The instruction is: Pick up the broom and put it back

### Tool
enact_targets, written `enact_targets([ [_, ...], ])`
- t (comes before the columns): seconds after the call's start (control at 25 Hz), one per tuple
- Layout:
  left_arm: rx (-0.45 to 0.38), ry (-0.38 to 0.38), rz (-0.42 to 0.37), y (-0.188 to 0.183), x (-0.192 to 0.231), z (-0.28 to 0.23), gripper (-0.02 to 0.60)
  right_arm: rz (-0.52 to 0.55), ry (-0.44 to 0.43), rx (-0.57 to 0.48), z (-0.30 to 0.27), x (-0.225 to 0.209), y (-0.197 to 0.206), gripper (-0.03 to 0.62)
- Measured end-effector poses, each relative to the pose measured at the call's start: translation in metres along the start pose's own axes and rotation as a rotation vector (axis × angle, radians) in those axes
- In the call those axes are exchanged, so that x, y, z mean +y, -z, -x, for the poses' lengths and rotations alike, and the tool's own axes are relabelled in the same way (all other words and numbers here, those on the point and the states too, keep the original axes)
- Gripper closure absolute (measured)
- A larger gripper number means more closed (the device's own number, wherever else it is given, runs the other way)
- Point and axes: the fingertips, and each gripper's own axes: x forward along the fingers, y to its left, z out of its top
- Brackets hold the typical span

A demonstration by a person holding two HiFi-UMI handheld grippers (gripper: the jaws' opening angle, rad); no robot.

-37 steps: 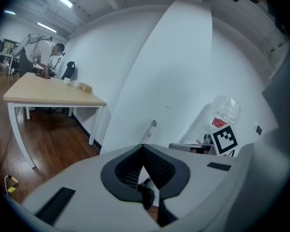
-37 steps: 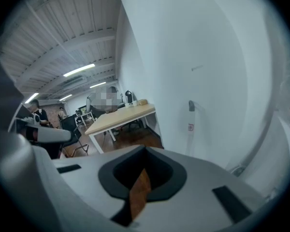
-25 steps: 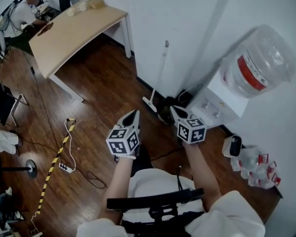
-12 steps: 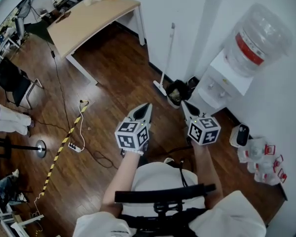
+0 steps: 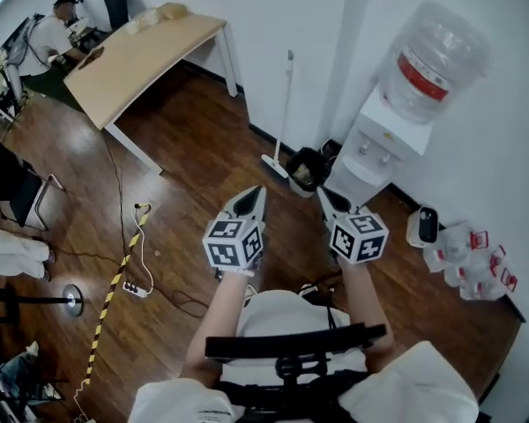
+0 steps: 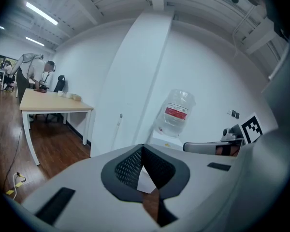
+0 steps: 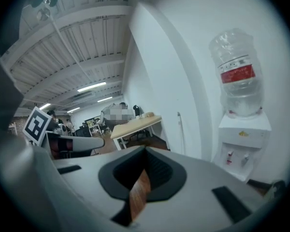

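The slim white broom with its long thin handle and flat white head stands nearly upright, leaning on the white wall. Its head rests on the dark wooden floor, just beside a small black waste bin and near the white water dispenser with its clear bottle. That pose fits a broom waiting to be fetched as well as one already returned to its place – the pictures do not settle which.

It looks light and stiff. The smooth, narrow shaft would likely slip or swing in a loose grip, since the head weighs down the low end. A firm hold around the middle of the handle, or two holds spaced along it, should keep it from pivoting.

The left gripper and the right gripper are held side by side in front of the person. Both have their jaws pressed together with nothing between them. The broom lies ahead of them and well apart, between their two lines of aim – its handle shows beyond the closed jaws in both gripper views.
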Motion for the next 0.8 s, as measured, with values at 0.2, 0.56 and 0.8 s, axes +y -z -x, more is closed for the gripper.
enact_targets([
  [0.2, 0.004, 0.026, 0.012, 0.002, 0.005, 0.007, 0.588, 0.006, 0.027, -0.005, 0.002, 0.011, -0.001, 0.591],
  [0.56, -0.012, 0.025, 0.028, -0.001, 0.013, 0.022, 0.588, 0.002, 0.029, 0.008, 0.004, 0.025, 0.007, 0.591],
  [0.8, -0.019, 0.010, 0.032, 0.003, 0.017, 0.033, 0.588, 0.002, 0.015, 0.006, 0.005, 0.034, 0.010, 0.591],
])
